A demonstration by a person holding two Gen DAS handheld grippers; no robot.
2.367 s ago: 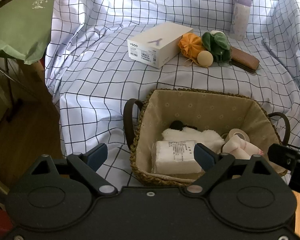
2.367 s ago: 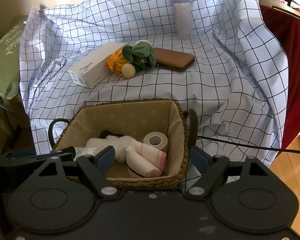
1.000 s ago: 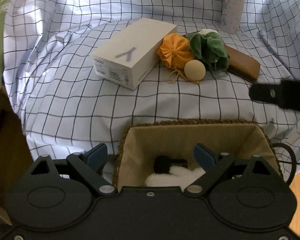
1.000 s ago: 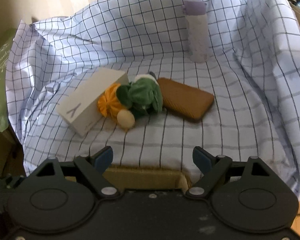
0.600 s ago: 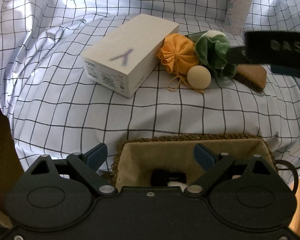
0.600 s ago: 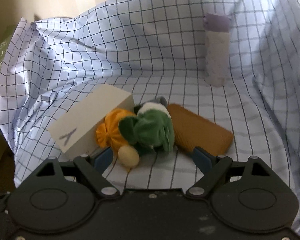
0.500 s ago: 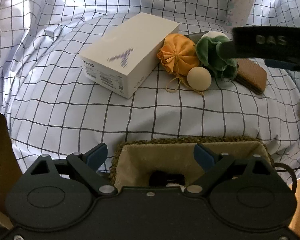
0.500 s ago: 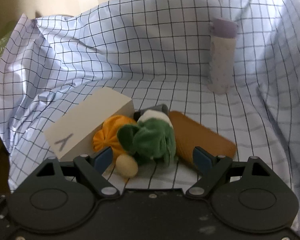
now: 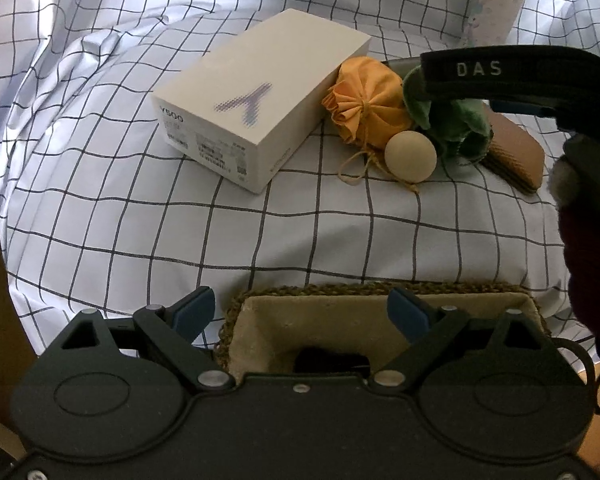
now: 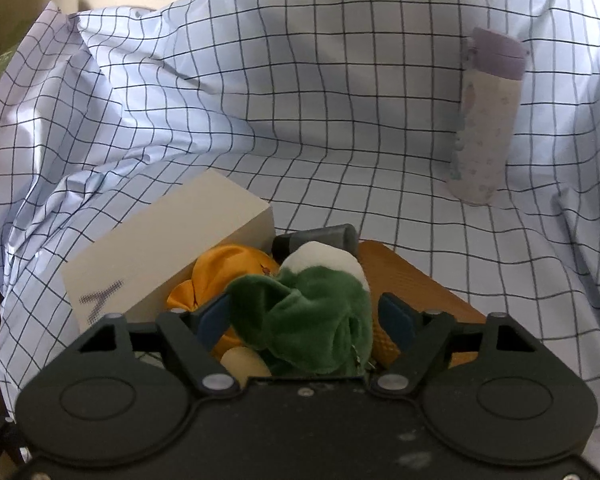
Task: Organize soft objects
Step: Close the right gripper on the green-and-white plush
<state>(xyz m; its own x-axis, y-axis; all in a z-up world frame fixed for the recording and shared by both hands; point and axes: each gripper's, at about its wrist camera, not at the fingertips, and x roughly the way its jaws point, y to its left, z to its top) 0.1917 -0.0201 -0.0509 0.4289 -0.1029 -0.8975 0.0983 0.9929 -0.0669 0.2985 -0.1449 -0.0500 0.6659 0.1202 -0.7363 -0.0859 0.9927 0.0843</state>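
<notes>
A green-and-white plush toy lies on the checked sheet, between an orange drawstring pouch and a brown wallet. My right gripper straddles the plush and its jaws are closing. The left pad touches the plush's edge, and a small gap shows at the right pad. In the left wrist view one black finger of that gripper reaches over the plush. A cream ball sits in front of the pouch. My left gripper hangs open over the far rim of the woven basket, holding nothing.
A white box lies left of the pouch. A grey cylinder rests behind the plush. A lilac-capped bottle stands at the back right. A dark red sleeve fills the right edge. The sheet rises in folds behind.
My right gripper has moved forward and down onto the plush, and its jaws have narrowed around it. My left gripper has edged forward, so less of the basket's inside shows.
</notes>
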